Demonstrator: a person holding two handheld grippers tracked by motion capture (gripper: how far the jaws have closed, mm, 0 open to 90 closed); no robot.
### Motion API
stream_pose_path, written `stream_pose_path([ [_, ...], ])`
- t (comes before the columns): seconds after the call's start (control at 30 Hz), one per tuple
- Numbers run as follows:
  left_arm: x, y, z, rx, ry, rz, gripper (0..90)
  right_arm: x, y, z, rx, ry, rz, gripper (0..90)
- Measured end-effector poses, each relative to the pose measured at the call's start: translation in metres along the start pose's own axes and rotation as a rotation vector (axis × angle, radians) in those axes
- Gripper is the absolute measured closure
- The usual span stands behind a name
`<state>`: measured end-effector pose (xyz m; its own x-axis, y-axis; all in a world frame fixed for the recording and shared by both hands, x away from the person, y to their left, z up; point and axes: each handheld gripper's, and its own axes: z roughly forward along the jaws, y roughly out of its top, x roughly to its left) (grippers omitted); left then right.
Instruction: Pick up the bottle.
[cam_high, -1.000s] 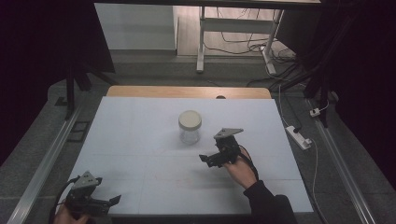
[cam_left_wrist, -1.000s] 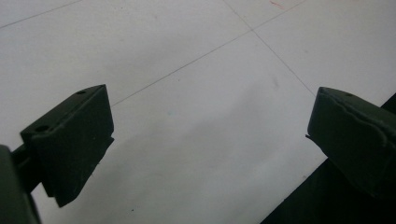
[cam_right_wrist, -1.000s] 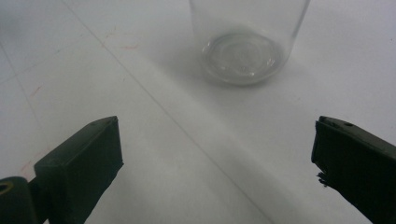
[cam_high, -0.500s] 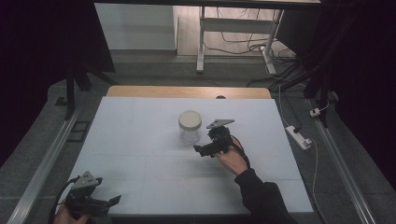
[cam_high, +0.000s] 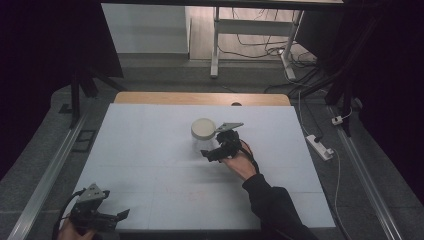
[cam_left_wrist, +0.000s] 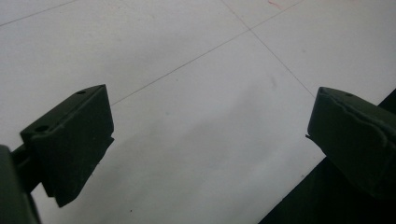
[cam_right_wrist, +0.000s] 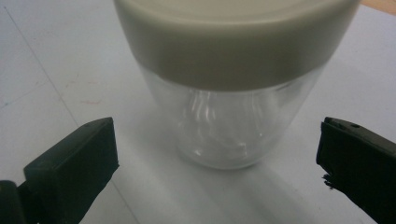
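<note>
Jar: clear, glossy body, glass or plastic cannot be told; reflections visible on wall. Lid: beige, matt, smooth, plastic-looking. Counter: covered in smooth, matt pale sheet with thin seam lines; bare wood strip along far edge, light finish. Right tool: jaws matt black, slightly rough at one chipped edge. Left tool: jaws same matt black, small holes in the faces. Plate on right tool: flat grey, dull.
</note>
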<state>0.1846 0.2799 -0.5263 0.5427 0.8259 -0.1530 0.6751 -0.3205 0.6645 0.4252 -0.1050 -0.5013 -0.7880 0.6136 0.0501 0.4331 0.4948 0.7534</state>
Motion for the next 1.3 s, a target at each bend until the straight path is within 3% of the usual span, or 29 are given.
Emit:
stream_pose_path([
  [0.37, 0.0, 0.0, 0.0, 0.004, -0.005, 0.0, 1.5, -0.005, 0.009, 0.02, -0.008, 0.008, -0.007, 0.0],
  [0.73, 0.0, 0.0, 0.0, 0.007, -0.006, 0.0, 1.5, -0.008, 0.013, 0.034, -0.023, -0.015, -0.035, 0.0],
  [1.1, 0.0, 0.001, 0.001, 0.011, -0.004, 0.003, 1.5, -0.005, 0.019, 0.04, -0.049, -0.009, -0.063, 4.7],
  [1.3, -0.001, 0.001, 0.001, 0.015, -0.003, 0.009, 1.6, -0.003, 0.019, 0.039, -0.059, -0.029, -0.075, 5.9],
])
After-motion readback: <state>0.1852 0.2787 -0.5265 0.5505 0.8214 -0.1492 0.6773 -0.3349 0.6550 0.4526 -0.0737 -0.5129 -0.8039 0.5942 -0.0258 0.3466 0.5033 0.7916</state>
